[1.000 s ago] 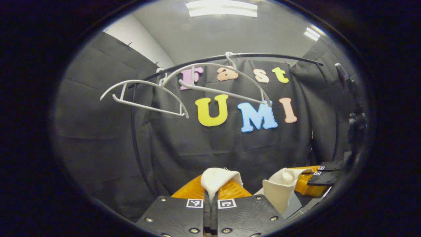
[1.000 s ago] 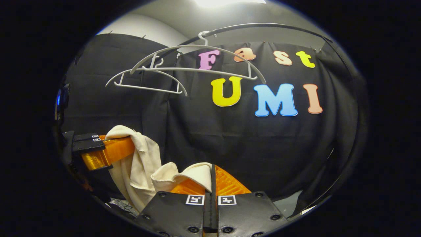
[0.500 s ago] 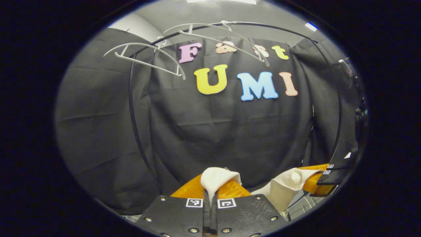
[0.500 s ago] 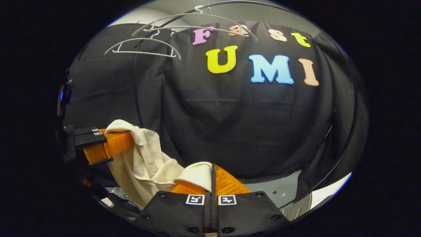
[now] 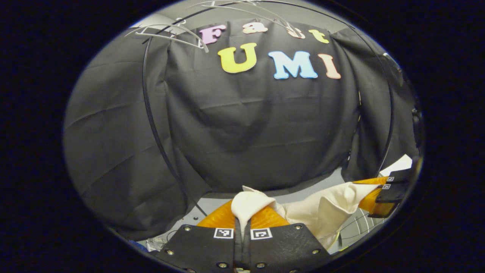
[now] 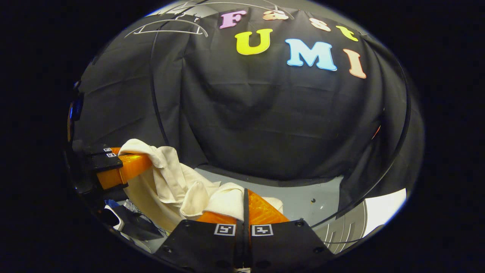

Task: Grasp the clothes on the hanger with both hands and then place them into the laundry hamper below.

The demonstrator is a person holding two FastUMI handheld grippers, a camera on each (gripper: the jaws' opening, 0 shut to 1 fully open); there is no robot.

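Cream garment [image 5: 326,210] slung sideways between left gripper [image 5: 242,222], right gripper [image 6: 245,212]; hem apparently hidden.

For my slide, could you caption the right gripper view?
Both grippers pinch a cream garment beneath two bare hangers.

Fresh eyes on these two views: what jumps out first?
The cream garment, stretched between both sets of orange jaws low in each view. The left gripper and the right gripper each pinch a fold of it. Above, two bare white hangers hang on the black rail at the top edge.
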